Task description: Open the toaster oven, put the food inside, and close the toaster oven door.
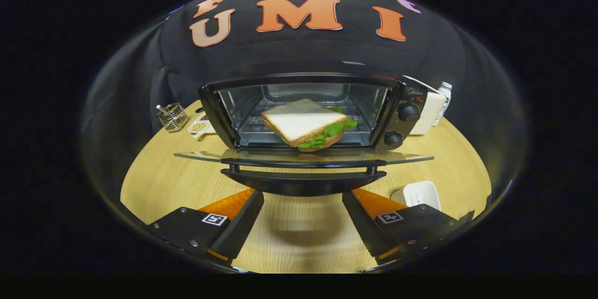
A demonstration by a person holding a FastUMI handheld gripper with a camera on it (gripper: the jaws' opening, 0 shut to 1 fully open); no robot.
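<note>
Hovering gripper [302, 217] with fingers apart, empty, just short of dropped toaster oven door [303, 156]; sandwich [306, 124] sat inside on rack; closing step likely pending, needing upward push under door handle [303, 182].

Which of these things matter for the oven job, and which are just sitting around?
Part of the job: toaster oven, its open door, sandwich inside, open gripper.

Just lying about: wire basket, small dish, white tray, bottle.

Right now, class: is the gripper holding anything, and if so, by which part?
Nothing is held. The gripper is open, its jaws apart and empty just short of the door handle. The sandwich lies inside the toaster oven.
</note>
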